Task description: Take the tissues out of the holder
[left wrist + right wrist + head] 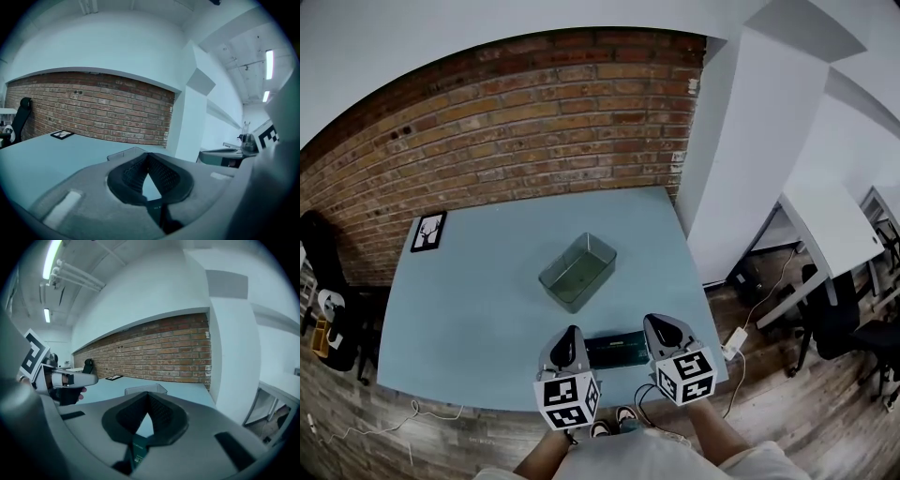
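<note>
- A red-brown brick wall (516,112) runs behind the clear rectangular plastic container (577,272). A broad white square column (750,141) stands to that container's right.
- A dark wood-plank floor (806,394) lies below and on both sides. A white cable with a small white plug block (736,339) trails across it, to the right of the container and nearer the person.
- The pale blue rectangular table (469,309) carries the container, which stands upright near the table's middle, turned at an angle to the edges.
- A white desk (830,225) and a black office chair (839,323) stand far to the container's right, past the column.
- The left gripper (570,334), grey with a black-and-white marker cube, hovers at the near table edge, on the person's side of the container and well apart from it. Its ribbed black pads (164,176) meet at the tips with only a narrow wedge of light behind them, so it is clenched. Nothing sits between the tips.
- The right gripper (660,324), of the same build, hangs just right of the left one, equally far from the container. Its jaws are pressed together at the tips and grasp nothing.
- A dark green, flat rectangular packet (616,349) with pale print lies on the table outside the container, towards the person and between the two grippers. Each gripper view shows it through the wedge below the closed tips, and whether either gripper touches it cannot be told.
- A small black-framed picture (428,232) lies flat far to the container's left, close to the brick wall.
</note>
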Available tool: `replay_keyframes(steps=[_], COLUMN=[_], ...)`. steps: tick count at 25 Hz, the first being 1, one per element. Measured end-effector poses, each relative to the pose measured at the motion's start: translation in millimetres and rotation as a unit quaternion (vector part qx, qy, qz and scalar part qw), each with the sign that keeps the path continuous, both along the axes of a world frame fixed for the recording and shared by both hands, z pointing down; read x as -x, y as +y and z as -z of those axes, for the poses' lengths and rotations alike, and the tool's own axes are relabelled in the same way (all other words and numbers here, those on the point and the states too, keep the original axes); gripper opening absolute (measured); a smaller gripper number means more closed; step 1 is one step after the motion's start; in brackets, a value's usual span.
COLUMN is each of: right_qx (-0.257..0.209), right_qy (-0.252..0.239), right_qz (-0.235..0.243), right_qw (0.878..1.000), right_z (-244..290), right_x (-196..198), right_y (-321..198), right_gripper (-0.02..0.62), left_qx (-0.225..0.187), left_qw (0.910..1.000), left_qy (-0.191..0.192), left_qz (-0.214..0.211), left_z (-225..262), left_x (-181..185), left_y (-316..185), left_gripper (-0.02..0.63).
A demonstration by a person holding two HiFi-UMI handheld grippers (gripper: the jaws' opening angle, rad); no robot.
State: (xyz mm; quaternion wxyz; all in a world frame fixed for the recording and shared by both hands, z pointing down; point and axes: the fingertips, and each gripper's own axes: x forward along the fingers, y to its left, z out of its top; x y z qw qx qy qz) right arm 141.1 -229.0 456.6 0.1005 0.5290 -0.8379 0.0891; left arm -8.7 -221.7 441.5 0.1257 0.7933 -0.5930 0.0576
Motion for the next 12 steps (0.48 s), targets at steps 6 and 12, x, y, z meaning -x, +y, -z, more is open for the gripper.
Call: replay_keyframes(steps=[6, 12], right_qx=[0.008, 0.006], right_qy=[-0.012, -0.008], right_qz=[-0.005, -0.005], right_qw=[1.0, 1.0], right_z=[-2.5, 1.0], right_x=[-1.2, -0.4], right_y=[-2.8, -5.7], right_gripper=[0.005, 0.005], left_qx=[-0.002, -0.003], left_qw=[1.0, 1.0], left_qy=[0.0, -0.001], left_qz=[0.002, 0.004], left_z=[2.6, 3.3], left_x=[1.3, 4.1], left_y=[-3.1, -4.1], left_gripper=[0.008, 0.008])
